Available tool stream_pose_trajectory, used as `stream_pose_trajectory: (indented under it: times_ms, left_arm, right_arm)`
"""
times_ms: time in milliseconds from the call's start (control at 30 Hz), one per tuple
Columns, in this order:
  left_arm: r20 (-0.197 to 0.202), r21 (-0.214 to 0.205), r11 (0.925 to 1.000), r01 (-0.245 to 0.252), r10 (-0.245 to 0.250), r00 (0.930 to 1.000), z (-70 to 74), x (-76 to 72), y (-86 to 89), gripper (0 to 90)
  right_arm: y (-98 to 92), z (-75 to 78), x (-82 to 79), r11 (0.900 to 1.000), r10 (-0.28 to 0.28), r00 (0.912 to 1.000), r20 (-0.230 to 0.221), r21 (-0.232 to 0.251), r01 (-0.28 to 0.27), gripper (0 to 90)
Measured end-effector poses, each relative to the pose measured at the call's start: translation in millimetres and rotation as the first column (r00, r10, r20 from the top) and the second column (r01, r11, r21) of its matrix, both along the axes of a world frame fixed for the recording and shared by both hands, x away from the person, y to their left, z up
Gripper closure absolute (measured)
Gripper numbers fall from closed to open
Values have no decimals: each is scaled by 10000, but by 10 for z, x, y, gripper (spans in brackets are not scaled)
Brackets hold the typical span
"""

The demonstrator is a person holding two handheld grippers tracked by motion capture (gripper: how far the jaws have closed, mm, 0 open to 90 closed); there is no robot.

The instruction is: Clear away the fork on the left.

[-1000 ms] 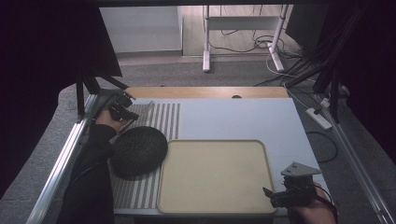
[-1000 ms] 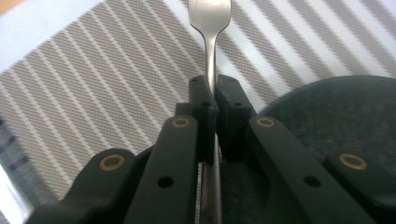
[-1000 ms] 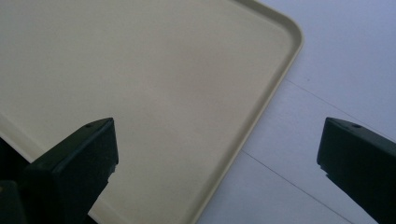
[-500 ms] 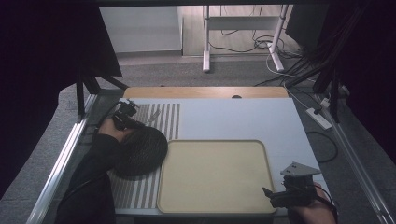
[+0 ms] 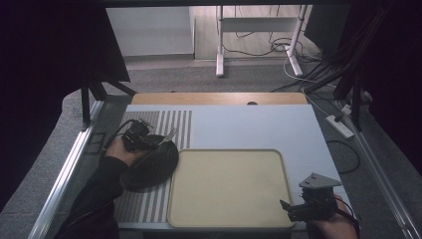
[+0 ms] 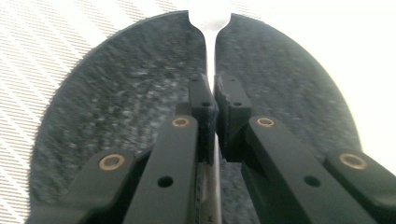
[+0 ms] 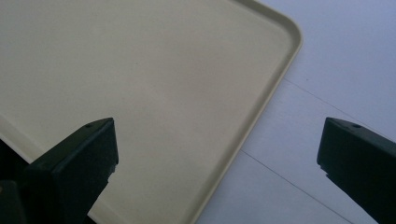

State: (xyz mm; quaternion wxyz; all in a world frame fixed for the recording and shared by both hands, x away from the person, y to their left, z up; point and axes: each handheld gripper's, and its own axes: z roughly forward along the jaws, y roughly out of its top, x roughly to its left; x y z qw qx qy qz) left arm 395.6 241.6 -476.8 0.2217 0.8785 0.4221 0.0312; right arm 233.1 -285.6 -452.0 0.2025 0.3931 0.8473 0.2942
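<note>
No readable text, perhaps too blurred.

I am working at a pale grey rectangular tabletop [image 5: 249, 124] with a wooden strip along its far edge. A white mat with grey stripes [image 5: 149, 204] is lying on its left part, and a round dark speckled plate [image 5: 154, 167] is resting on that mat. A beige rounded-corner plastic tray [image 5: 229, 186] is sitting just beside the plate, toward my near edge.
</note>
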Motion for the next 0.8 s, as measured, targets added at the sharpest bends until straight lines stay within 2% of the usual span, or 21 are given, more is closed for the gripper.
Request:
stream_pose_trajectory:
  times_ms: [333,500,733,800]
  left_arm:
    - [-121,-487,9988,-7,1,9999,8,-325,-167,857]
    - [-99,-475,9988,-88,84,9999,27,-453,-226,857]
    - [-286,-572,9980,-279,263,9992,12,-605,-276,857]
    - [-180,-480,9984,-285,276,9995,20,-646,-306,857]
  right_arm:
    - [-2,4,-6,10000,16,10000,19,36,-16,0]
    - [-1,4,-8,10000,12,10000,30,34,-12,0]
    - [-3,6,-9,10000,15,10000,37,57,-15,0]
    - [-1,6,-9,10000,14,10000,39,52,-14,0]
